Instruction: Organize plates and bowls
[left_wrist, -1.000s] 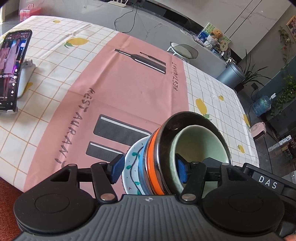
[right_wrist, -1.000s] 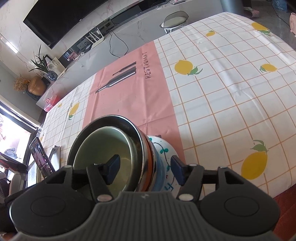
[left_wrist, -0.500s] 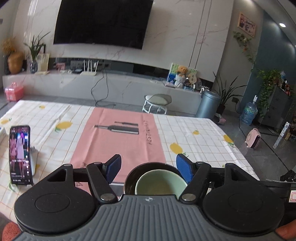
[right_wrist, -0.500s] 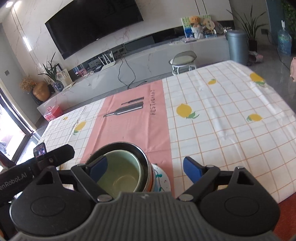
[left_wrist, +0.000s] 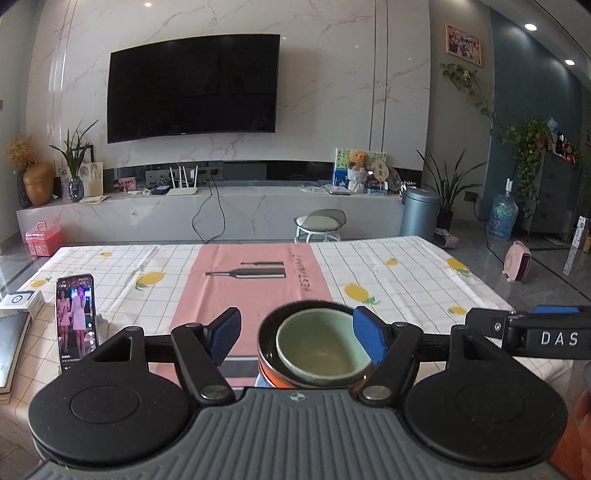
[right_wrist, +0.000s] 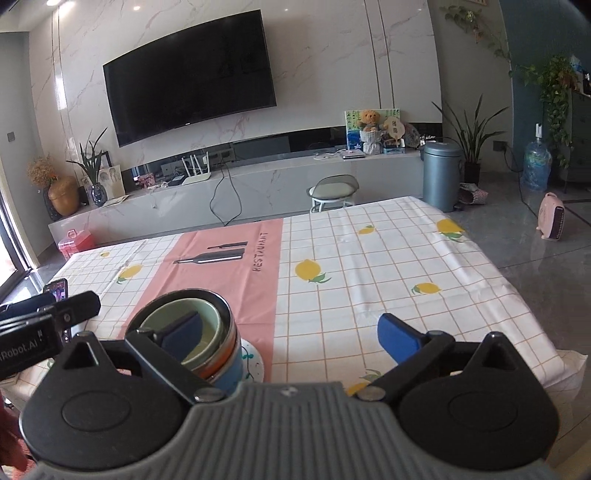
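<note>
A stack of bowls stands near the table's front edge. A pale green bowl sits inside a steel bowl, over an orange bowl and a blue one, on a white patterned plate. My left gripper is open, its blue pads either side of the stack and above it, touching nothing. My right gripper is open and empty; its left pad hangs in front of the green bowl, the stack lying to its left.
A phone stands upright on a stand at the table's left, with a book and small box beside it. The tablecloth has a pink centre strip and lemon print. Beyond the table are a stool and a bin.
Both grippers have opened, let go of the bowl stack and drawn back and up, tilting from looking down at the table to looking level across the room. The stack stays on the table.
</note>
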